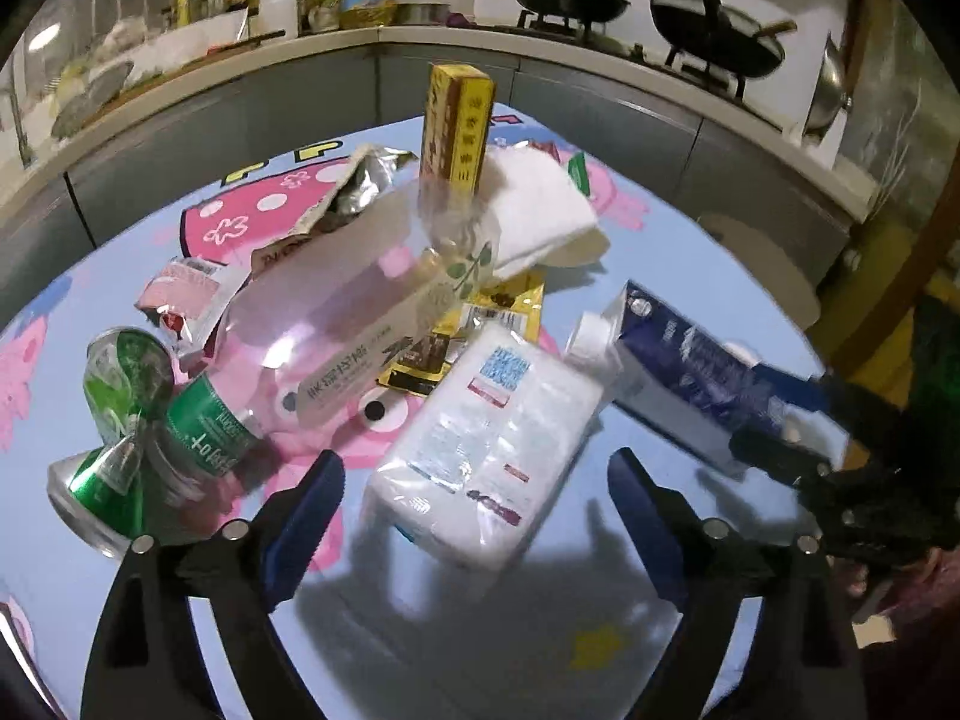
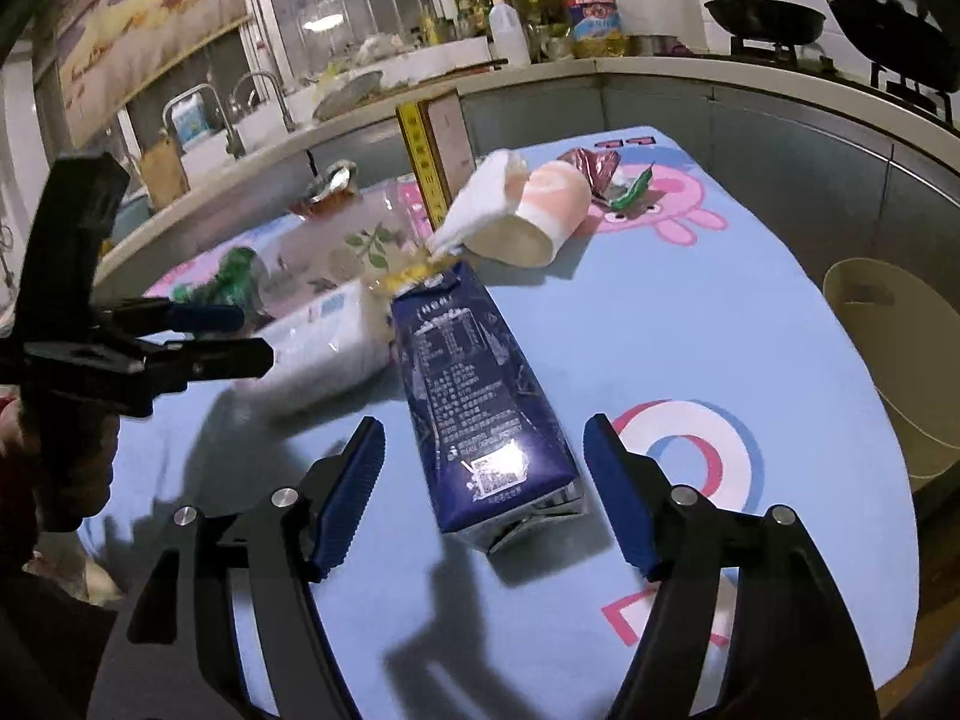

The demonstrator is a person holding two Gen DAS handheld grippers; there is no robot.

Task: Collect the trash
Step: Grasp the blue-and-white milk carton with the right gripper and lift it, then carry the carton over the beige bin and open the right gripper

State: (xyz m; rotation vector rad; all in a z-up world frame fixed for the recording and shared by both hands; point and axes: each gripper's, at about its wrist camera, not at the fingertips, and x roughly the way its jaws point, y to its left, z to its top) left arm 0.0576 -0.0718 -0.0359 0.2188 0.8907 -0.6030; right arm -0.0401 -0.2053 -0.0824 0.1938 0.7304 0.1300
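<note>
Right wrist view showed the blue carton [image 2: 480, 396] lying at frame centre on the counter [image 2: 690, 324], between the right gripper's [image 2: 486, 480] spread fingers. Left gripper [image 1: 477, 498] gaped before the tissue pack [image 1: 486, 450].

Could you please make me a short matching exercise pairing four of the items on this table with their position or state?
Things:
1. Milk carton
2. Yellow box
3. Green can
4. Tissue pack

States:
A. crushed, lying at the table's left edge in the left wrist view
B. lying flat between the right gripper's open fingers
C. standing upright at the far side of the pile
D. lying just ahead of the open left gripper

Pairs: 1-B, 2-C, 3-A, 4-D
</note>
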